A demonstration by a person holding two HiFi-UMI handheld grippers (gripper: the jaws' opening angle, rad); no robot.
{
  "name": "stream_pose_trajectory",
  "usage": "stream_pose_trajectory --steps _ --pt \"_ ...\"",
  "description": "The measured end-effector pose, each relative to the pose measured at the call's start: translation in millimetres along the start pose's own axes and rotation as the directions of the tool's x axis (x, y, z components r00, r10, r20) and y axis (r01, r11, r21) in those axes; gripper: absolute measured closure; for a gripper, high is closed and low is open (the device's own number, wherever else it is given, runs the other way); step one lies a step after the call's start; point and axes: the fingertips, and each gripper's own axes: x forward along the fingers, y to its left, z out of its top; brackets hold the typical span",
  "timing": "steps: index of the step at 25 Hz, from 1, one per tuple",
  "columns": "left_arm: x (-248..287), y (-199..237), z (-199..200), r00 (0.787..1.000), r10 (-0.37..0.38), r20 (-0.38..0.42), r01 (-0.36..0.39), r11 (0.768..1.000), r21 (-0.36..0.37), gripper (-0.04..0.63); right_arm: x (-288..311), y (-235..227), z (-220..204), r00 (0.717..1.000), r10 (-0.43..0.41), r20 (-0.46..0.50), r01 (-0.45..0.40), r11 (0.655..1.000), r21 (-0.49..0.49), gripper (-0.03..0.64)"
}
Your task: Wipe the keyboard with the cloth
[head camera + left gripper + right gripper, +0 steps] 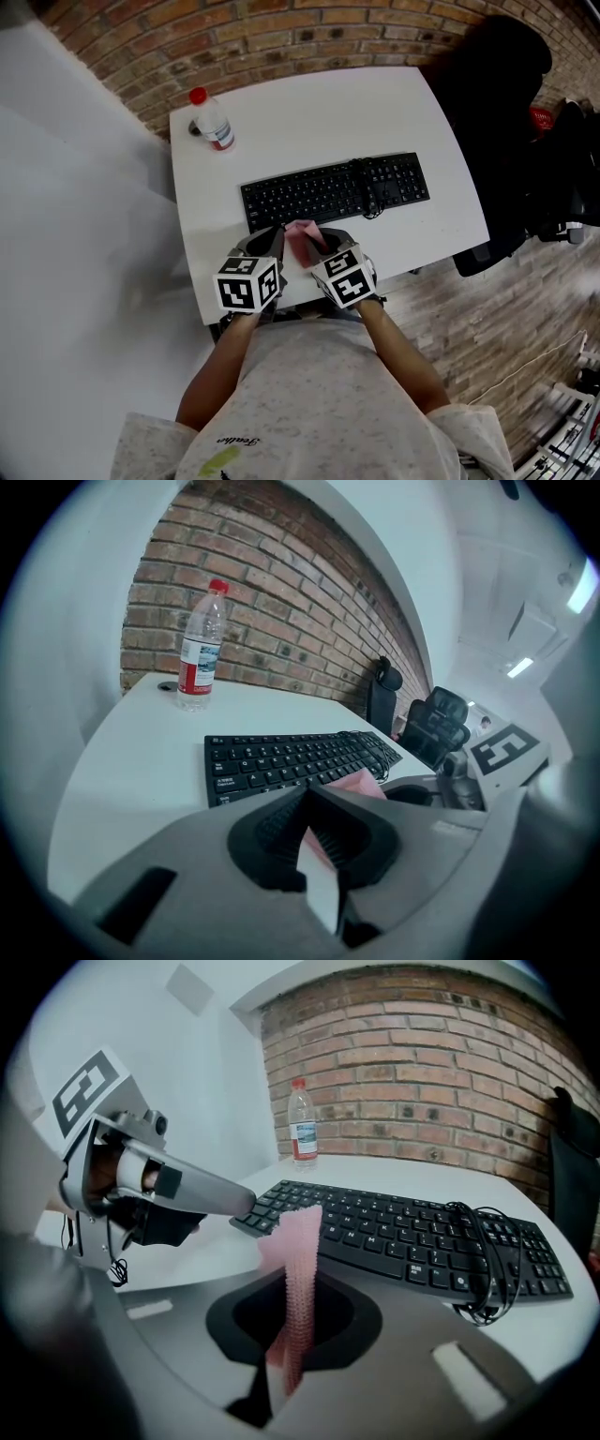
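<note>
Red-brown brick wall (281,28) behind white rectangular table (309,112). Plain white wall (66,234) at left. Black padded office chair (497,122) just beside table's right edge. Grey-brown wood-plank floor (487,328) underneath. Bright ceiling light strips (518,667) overhead.

Bright, even indoor light; ceiling lamps (521,667) glare white. Shadows on the table (309,112) are soft. Gripper views bulge at black-cornered edges; near parts blur.

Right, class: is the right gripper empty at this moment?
No: the right gripper view shows the right gripper shut on the pink cloth, which stands up between its jaws.
</note>
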Motion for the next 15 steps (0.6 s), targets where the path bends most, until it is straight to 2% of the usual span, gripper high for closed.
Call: stream_pose_trajectory --steps 15 --pt "26 -43 13 1.0 0.006 0.001 -0.006 0.999 0.041 0.6 -26 -48 -16 1.0 -0.014 0.005 0.014 1.0 0.023 0.594"
